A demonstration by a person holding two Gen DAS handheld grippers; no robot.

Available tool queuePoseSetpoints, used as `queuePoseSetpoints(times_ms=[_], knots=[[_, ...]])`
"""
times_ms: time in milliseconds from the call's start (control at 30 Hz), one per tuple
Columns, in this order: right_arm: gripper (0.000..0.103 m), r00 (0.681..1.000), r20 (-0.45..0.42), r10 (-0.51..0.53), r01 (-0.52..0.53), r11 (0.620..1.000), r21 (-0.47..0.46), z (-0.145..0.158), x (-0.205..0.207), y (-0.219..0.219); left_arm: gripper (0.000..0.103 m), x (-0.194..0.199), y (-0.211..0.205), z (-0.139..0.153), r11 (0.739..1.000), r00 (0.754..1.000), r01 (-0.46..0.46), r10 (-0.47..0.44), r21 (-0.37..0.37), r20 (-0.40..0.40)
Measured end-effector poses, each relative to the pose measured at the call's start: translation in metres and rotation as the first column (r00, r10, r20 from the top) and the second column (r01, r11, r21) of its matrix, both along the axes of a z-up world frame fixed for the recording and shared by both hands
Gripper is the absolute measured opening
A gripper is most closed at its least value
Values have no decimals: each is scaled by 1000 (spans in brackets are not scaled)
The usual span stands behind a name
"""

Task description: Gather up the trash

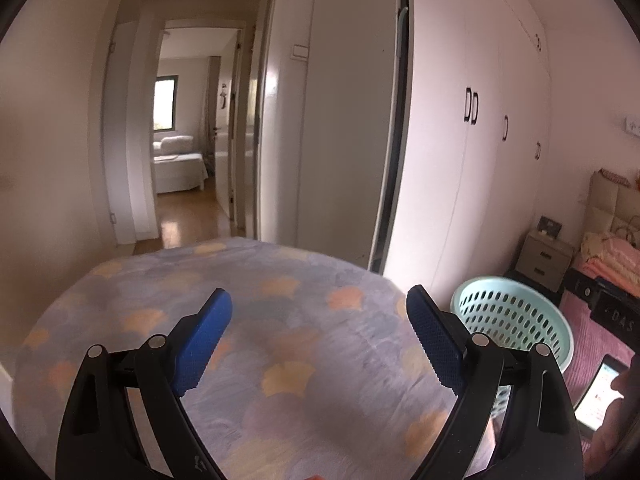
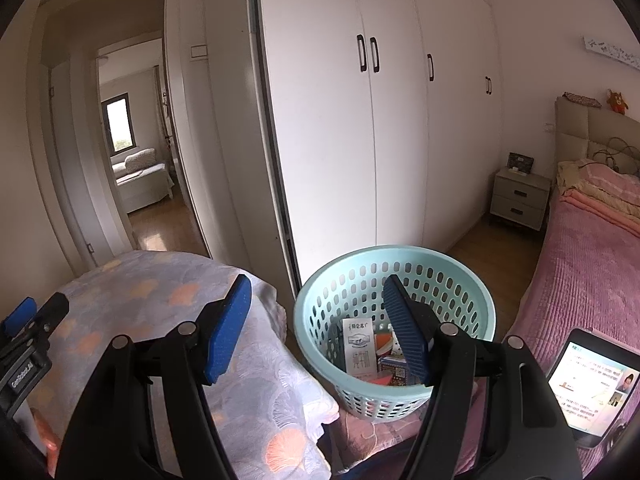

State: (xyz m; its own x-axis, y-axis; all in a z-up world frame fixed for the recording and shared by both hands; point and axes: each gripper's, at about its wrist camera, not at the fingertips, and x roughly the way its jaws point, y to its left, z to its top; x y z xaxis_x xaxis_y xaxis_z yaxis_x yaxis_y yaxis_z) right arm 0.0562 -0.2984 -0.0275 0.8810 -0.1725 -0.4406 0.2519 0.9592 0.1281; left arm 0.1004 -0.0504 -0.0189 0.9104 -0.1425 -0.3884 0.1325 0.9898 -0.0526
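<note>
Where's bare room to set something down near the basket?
The patterned cloth surface left of the basket is bare across its top. The pink bed is free between the phone and folded blankets. The basket's bottom is crowded with packets.

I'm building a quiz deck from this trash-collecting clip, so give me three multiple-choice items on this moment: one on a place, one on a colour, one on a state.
1. Where does the laundry-style basket stand?
A. between the cloth-covered surface and the pink bed
B. on the nightstand
C. in the hallway

2. What colour is the basket?
A. red
B. light teal
C. black

3. In what state is the right tool?
A. shut on a box
B. shut on nothing
C. open with nothing held

Key: 1 A, the right wrist view shows it with the patterned cloth to one side and the pink bed to the other. 2 B, its perforated wall is pale teal. 3 C, its blue pads stand apart, and the boxes lie down in the basket beyond them.
</note>
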Motion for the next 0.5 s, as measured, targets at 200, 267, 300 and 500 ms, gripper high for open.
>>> queuePoseSetpoints(times_ms=[200, 267, 300, 500], knots=[[65, 1000, 6, 30, -30, 1000, -3, 4, 2, 14, 87, -11, 14, 12, 1000, 999, 11, -11, 3, -35], [65, 999, 9, 39, -39, 999, -10, 4, 1, 20, 87, -14, 18, 16, 1000, 1000, 5, -5, 9, -30], [65, 999, 11, 44, -44, 999, -17, 5, 1, 24, 87, -16, 21, 18, 1000, 1000, 7, -6, 10, -30], [65, 998, 3, 69, -69, 997, -18, 6, 5, 38, 87, -28, 37, 24, 1000, 999, -14, 15, 19, -32]])
